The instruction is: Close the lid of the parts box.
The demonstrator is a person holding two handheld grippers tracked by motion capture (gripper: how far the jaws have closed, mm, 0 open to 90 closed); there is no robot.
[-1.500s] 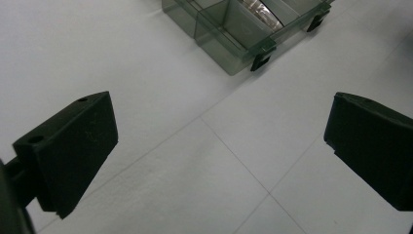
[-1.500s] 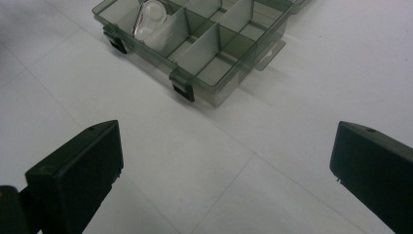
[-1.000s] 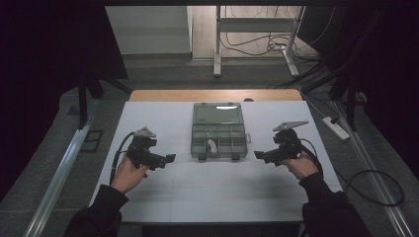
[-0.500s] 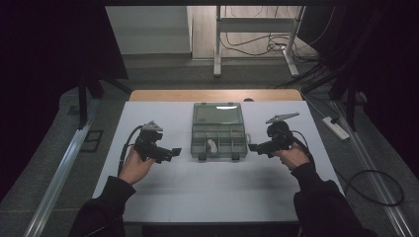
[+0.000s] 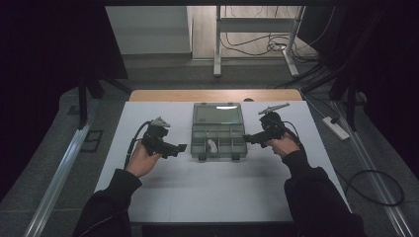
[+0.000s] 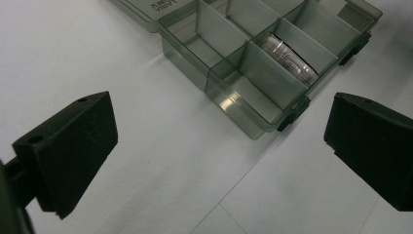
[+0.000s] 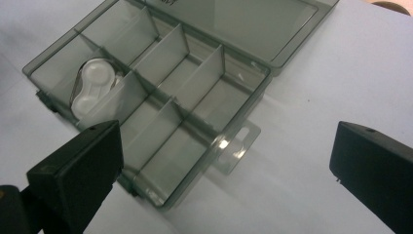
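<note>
Organizer box [image 5: 219,131] at table centre, lid open. Left gripper [image 5: 179,147] at 9 o'clock, right gripper [image 5: 247,138] at 3 o'clock; both released. Risk: uneven push likely slid light box, jostling white case [image 7: 91,93].

The only lettering sits on the lid [image 6: 146,9] of the organiser box [image 5: 219,130] — raised, upside-down capitals cut off by the frame edge in the left gripper view. They are too partial to read — the same moulded text in the right gripper view is just as cropped

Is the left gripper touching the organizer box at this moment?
Apart. In the left gripper view, bare white table lies between the open jaws and the compartment box; the high view puts the left gripper short of the box's side.
</note>
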